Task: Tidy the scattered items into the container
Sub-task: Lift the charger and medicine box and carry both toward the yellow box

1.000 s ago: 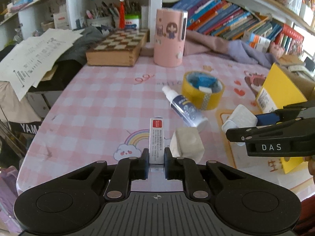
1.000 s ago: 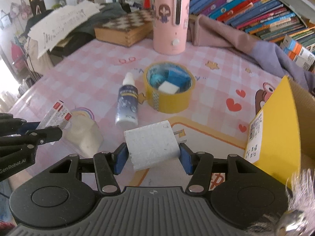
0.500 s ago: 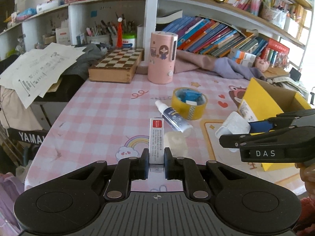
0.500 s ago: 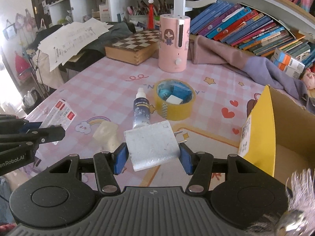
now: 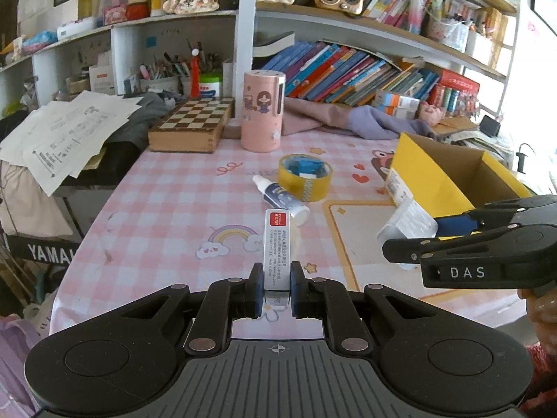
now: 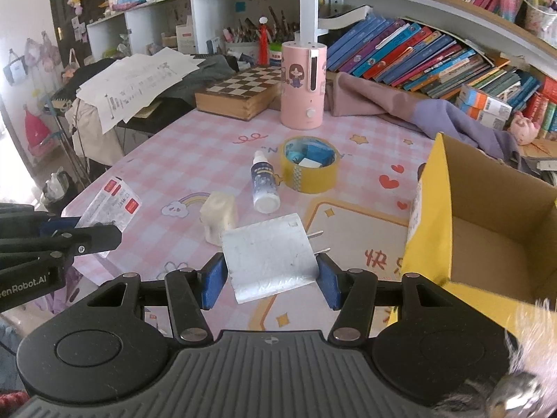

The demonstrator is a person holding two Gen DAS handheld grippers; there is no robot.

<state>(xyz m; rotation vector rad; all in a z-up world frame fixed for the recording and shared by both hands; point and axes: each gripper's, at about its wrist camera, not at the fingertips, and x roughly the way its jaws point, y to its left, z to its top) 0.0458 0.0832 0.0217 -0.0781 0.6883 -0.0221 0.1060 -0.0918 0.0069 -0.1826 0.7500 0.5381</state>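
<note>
My left gripper [image 5: 275,291] is shut on a slim white box with a red label [image 5: 276,247] and holds it above the pink checked table; it also shows in the right wrist view [image 6: 111,202]. My right gripper [image 6: 269,280] is shut on a white plug charger [image 6: 269,256], in the air left of the open yellow cardboard box [image 6: 487,240]. The charger shows in the left wrist view [image 5: 407,221] beside the box [image 5: 445,177]. On the table lie a white spray bottle [image 6: 263,183], a yellow tape roll [image 6: 309,164] and a pale eraser block [image 6: 219,216].
A pink humidifier [image 6: 303,85] and a wooden chess box [image 6: 240,92] stand at the table's back. Purple cloth [image 6: 435,115] lies behind the cardboard box. Papers [image 6: 135,80] hang over a pile at the left. Bookshelves run along the back.
Both grippers have risen and pulled back from the table with their items still held. The table items look farther away and the cardboard box shows more.
</note>
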